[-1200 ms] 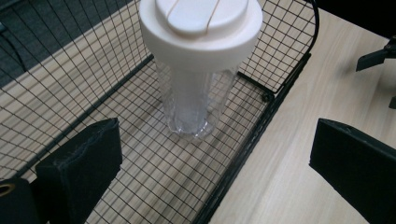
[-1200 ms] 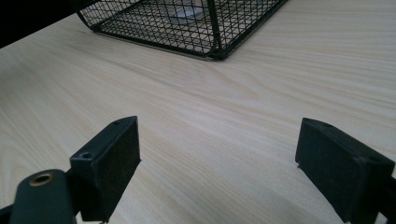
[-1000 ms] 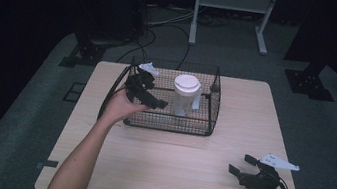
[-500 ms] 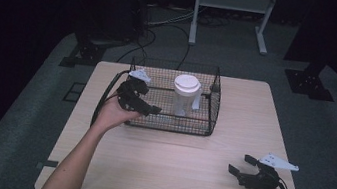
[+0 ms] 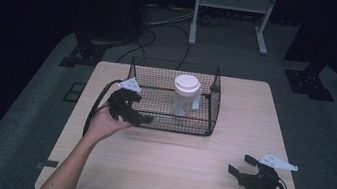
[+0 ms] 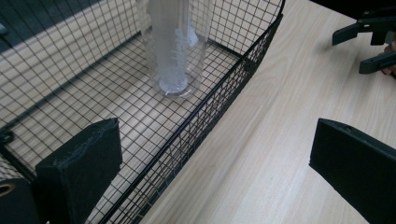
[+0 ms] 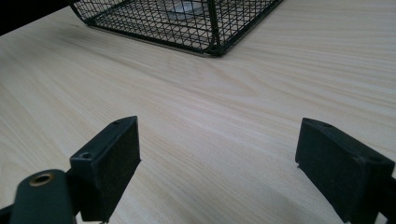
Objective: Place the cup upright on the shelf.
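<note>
A black wire basket (image 5: 175, 65) stands at the back middle of the wooden table (image 5: 169, 175). Upright inside it is a clear jar with a white lid (image 5: 185, 95). My left gripper (image 5: 140, 111) is open at the basket's front left corner. In the left gripper view its jaws (image 6: 215, 140) straddle the basket's front wall (image 6: 224, 93), one over the mesh floor, one over the table, with the jar (image 6: 175, 46) ahead and untouched. My right gripper (image 5: 241, 164) rests open at the table's front right, nothing between its jaws (image 7: 217, 135).
The right gripper (image 6: 369, 42) shows far off in the left gripper view. The basket's corner (image 7: 154, 23) lies well ahead of the right gripper. Bare wood spans the table's front and right. Cables (image 5: 167, 23) and a stand's legs (image 5: 229, 12) sit on the floor behind.
My left gripper has drawn back from inside the basket, toward the person and slightly left, leaving the jar standing. The right gripper has stayed put.
</note>
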`<state>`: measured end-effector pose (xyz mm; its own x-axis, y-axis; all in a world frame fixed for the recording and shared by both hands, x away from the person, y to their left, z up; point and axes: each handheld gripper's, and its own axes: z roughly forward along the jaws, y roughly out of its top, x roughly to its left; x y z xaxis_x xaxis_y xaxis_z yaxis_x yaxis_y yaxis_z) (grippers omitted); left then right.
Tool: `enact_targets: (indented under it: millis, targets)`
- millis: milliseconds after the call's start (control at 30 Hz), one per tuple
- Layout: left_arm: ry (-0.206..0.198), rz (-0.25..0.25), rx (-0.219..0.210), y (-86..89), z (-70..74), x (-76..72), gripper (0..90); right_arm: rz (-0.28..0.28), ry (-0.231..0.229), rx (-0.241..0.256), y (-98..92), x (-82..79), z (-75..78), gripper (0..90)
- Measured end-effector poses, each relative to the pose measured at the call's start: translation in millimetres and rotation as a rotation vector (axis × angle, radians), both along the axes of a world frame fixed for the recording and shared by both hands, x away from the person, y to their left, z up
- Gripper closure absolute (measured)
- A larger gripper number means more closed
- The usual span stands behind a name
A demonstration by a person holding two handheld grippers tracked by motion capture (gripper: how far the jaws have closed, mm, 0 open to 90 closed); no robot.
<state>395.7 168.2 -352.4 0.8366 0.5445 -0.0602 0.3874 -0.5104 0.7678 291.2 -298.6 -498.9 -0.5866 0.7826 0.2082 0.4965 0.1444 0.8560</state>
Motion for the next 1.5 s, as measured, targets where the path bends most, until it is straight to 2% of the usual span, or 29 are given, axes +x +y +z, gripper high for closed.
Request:
enact_targets:
  millis: [200, 267, 633, 900, 1000, 1400, 1500]
  targets:
    - [-0.021, -0.008, -0.006, 6.4, -0.6, -14.2, 1.5, -0.001, 0.005, -0.001, 0.5, 0.1, 0.1, 12.9]
    - [-0.036, -0.008, 0.007, 7.6, -3.8, -20.6, 1.6, 0.0, 0.009, -0.003, 0.5, 0.1, 0.1, 12.9]
    - [-0.031, -0.014, 0.013, 16.4, -21.8, -41.0, 1.6, 0.01, 0.014, -0.015, 1.5, 0.1, 0.2, 12.9]
    - [-0.03, -0.003, -0.02, 24.3, -33.5, -50.0, 1.6, 0.017, 0.015, -0.021, 1.9, 0.1, 0.1, 12.9]
    - [-0.02, 0.005, -0.021, 27.8, -38.4, -52.6, 1.5, 0.017, 0.014, -0.026, 2.1, 0.1, 0.1, 12.9]
    - [-0.026, 0.033, -0.036, 39.8, -52.0, -64.7, 1.5, 0.017, 0.014, -0.029, 2.4, -0.3, 0.2, 12.9]
    - [-0.023, 0.042, -0.054, 42.8, -55.7, -67.1, 1.5, 0.017, 0.012, -0.03, 2.7, -0.4, 0.1, 12.9]
